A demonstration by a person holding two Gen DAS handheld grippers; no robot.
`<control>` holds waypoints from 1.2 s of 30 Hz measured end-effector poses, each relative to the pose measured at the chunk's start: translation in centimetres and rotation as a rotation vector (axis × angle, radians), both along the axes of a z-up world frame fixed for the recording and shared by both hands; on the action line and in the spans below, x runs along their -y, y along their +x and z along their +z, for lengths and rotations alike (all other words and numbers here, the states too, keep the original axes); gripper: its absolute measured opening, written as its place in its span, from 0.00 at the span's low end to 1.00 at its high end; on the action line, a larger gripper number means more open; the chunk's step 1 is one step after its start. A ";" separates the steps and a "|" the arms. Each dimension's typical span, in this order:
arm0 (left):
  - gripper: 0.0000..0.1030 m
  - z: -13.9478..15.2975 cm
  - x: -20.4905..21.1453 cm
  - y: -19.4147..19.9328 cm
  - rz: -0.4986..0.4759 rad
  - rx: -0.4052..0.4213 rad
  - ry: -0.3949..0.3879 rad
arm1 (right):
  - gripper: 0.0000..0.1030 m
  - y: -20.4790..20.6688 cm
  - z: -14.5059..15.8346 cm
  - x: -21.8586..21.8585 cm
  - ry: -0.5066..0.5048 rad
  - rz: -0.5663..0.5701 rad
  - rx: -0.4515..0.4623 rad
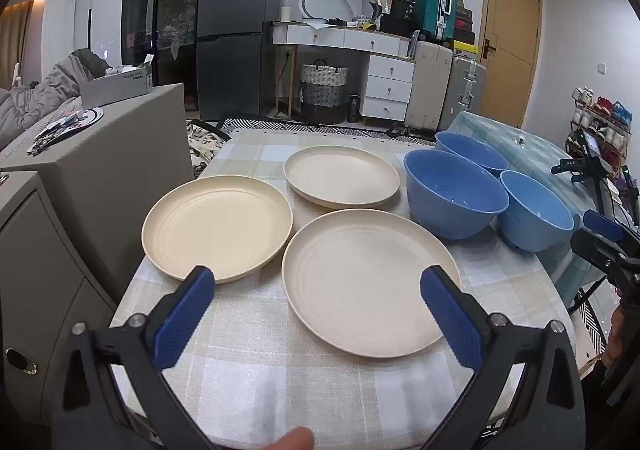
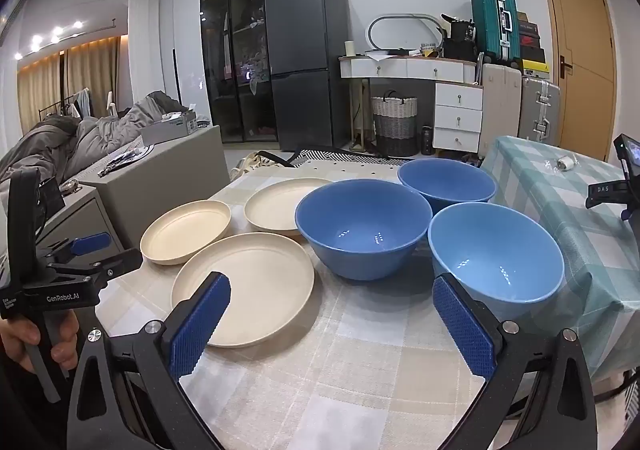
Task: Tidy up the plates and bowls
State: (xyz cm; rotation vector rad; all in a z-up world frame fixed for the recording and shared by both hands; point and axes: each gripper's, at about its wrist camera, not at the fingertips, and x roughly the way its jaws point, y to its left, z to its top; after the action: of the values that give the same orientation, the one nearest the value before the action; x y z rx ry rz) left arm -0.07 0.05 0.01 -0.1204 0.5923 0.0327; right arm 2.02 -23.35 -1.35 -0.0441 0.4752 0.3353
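Three cream plates (image 1: 370, 282), left half of table (image 1: 256, 370); nearest lies just ahead of left gripper (image 1: 318, 282), jaws apart, empty. Three blue bowls (image 2: 496, 254), right half; nearest just ahead of right gripper (image 2: 332, 290), likewise spread, empty.

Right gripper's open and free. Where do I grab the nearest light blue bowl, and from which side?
Take the light blue bowl by its near rim, coming from the table's front edge with one finger inside and one outside. It stands upright, its wall is thin, and the right gripper already faces that side; the other bowls crowd its far side.
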 end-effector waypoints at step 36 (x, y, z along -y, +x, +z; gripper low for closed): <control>1.00 -0.1 0.0 0.2 0.004 -0.015 0.013 | 1.00 0.0 0.0 -0.2 0.005 0.002 -0.003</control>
State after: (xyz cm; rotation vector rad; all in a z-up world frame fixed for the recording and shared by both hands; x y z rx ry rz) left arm 0.12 0.05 -0.07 -0.1087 0.6063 0.0418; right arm 2.07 -23.19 -1.38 -0.0391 0.4774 0.3382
